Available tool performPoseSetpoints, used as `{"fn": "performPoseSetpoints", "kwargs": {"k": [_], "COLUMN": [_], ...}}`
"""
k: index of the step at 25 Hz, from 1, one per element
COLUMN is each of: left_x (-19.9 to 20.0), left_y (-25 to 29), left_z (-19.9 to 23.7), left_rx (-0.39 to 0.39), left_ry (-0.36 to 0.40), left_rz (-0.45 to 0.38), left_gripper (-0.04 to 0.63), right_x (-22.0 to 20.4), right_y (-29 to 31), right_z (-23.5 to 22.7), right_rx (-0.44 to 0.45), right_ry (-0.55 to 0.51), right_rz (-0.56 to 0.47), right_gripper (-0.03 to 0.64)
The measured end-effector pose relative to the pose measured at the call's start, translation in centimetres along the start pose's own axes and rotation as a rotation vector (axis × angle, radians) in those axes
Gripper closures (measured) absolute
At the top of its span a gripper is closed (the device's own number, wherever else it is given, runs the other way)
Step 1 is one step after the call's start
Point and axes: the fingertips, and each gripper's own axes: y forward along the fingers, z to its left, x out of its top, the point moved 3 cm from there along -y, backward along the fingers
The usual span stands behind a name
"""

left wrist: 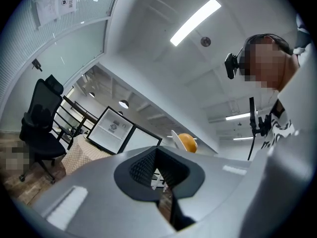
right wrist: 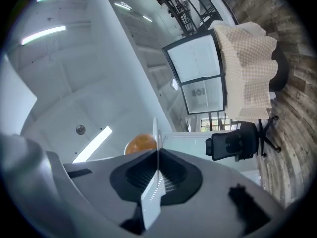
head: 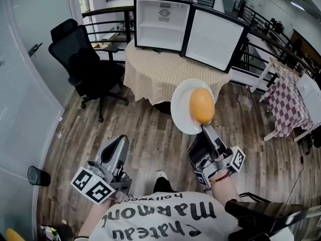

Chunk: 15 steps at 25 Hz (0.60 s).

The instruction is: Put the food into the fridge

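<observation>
A white plate (head: 181, 109) carries a round orange piece of food (head: 202, 105). My right gripper (head: 205, 128) is shut on the plate's near rim and holds it tilted up above the wooden floor. In the right gripper view the plate's edge (right wrist: 155, 133) runs between the closed jaws of the right gripper (right wrist: 157, 175), with the food (right wrist: 140, 144) to its left. My left gripper (head: 120, 140) is low on the left, shut with nothing in it. The small fridge (head: 160, 24) stands open and empty on the round table (head: 170, 69) ahead, its door (head: 214, 39) swung to the right.
A black office chair (head: 83, 67) stands left of the table. A checked-cloth table (head: 288, 104) is at the right. A black cup (head: 38, 175) sits on the floor at the left, by a glass wall. Railings run behind the fridge.
</observation>
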Motion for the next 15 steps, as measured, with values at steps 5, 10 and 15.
{"fn": "performPoseSetpoints", "kwargs": {"k": [5,10,15], "left_x": [0.9,2.0,1.6], "left_y": [5.7,12.1,15.5], "left_z": [4.4,8.0,11.3], "left_rx": [0.022,0.027,0.061], "left_ry": [0.012,0.03,0.005], "left_rz": [-0.013,-0.029,-0.026], "left_gripper": [0.589,0.589,0.589], "right_x": [4.9,10.6,14.7], "right_y": [5.0,9.7,12.7], "right_z": [-2.9,-5.5,-7.8], "right_rx": [-0.005,0.001,0.008], "right_ry": [-0.019,-0.034,-0.052], "right_rz": [0.019,0.023,0.011], "right_gripper": [0.589,0.591,0.589]}}
